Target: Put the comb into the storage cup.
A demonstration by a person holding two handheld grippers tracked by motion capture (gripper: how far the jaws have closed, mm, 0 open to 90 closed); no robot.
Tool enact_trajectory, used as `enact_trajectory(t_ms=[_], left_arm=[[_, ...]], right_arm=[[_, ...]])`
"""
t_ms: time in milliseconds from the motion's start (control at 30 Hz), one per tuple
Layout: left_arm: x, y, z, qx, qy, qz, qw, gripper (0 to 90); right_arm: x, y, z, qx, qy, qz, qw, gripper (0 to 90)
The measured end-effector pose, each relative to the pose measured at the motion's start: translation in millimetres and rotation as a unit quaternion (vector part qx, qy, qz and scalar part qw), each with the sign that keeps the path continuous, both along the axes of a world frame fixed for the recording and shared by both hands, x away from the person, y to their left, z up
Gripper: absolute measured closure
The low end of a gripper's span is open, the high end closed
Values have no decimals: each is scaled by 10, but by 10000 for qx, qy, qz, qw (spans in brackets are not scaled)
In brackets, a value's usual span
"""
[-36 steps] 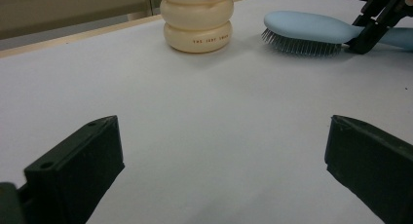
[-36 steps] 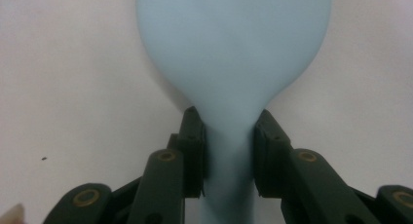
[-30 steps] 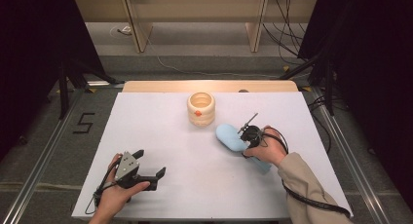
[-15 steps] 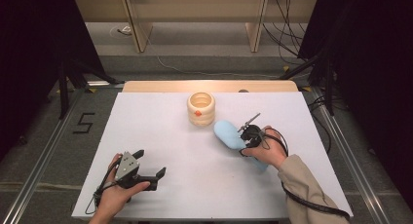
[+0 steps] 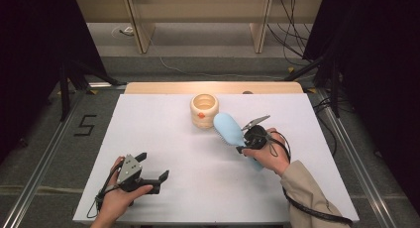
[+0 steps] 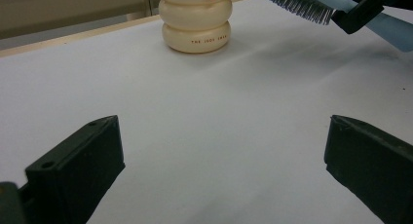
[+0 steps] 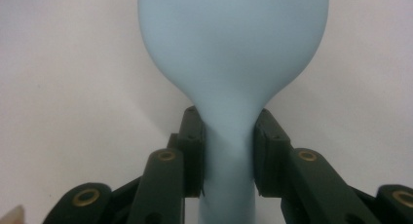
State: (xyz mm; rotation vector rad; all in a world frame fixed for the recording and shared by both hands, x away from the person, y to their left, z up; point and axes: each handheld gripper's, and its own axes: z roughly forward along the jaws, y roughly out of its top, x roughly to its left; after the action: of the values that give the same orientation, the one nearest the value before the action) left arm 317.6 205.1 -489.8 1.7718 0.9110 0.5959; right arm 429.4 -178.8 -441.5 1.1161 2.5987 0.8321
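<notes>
1. The right gripper (image 5: pixel 247 139) is clamped on the neck of the light blue hairbrush (image 5: pixel 229 129), where the handle narrows below the head. The right gripper view shows both jaws pressed flat against that neck (image 7: pixel 229 151). This grip point probably keeps the wide head free and the load close to the jaws.
2. The hairbrush sits just right of the cream holder (image 5: pixel 204 110) and apart from it, raised off the white table (image 5: pixel 163 134). In the left gripper view the bristles (image 6: pixel 297 4) face down and the head is tilted toward the holder.
3. The holder stands upright, its open top facing up. The brush head points at it, which suggests the brush is being brought to that opening.
4. The left gripper (image 5: pixel 148 174) rests low on the table, well apart from the holder on the near-left side. Its jaws stand wide apart with nothing between them (image 6: pixel 214 156). It appears parked, clear of the working path.
</notes>
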Motion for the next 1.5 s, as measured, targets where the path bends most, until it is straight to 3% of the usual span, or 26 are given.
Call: enact_trajectory(t_ms=[400, 700, 900, 1233, 1300, 1367, 1500], left_arm=[[-5, -22, 6, -60, 13, -37, 10000, 13], [-9, -34, 11, -75, 11, -45, 10000, 16], [-9, -64, 16, -146, 46, -72, 9999, 19], [-8, -236, 44, -538, 231, -246, 9980, 28], [2, -293, 48, -618, 288, -291, 9972, 33], [16, -357, 56, -843, 440, -309, 9950, 39], [49, -491, 67, -936, 544, -405, 9933, 53]], right_arm=[[-60, 36, 3, 648, -313, -102, 9974, 704], [-133, 85, 6, 1235, -768, -128, 9893, 704], [-154, 97, -6, 1544, -923, -175, 9835, 704], [-178, 136, -16, 2027, -1127, -236, 9724, 703], [-180, 145, -17, 2074, -1098, -218, 9718, 703], [-186, 155, -20, 2105, -1115, -230, 9709, 703], [-199, 172, -20, 2139, -1154, -241, 9697, 703]])
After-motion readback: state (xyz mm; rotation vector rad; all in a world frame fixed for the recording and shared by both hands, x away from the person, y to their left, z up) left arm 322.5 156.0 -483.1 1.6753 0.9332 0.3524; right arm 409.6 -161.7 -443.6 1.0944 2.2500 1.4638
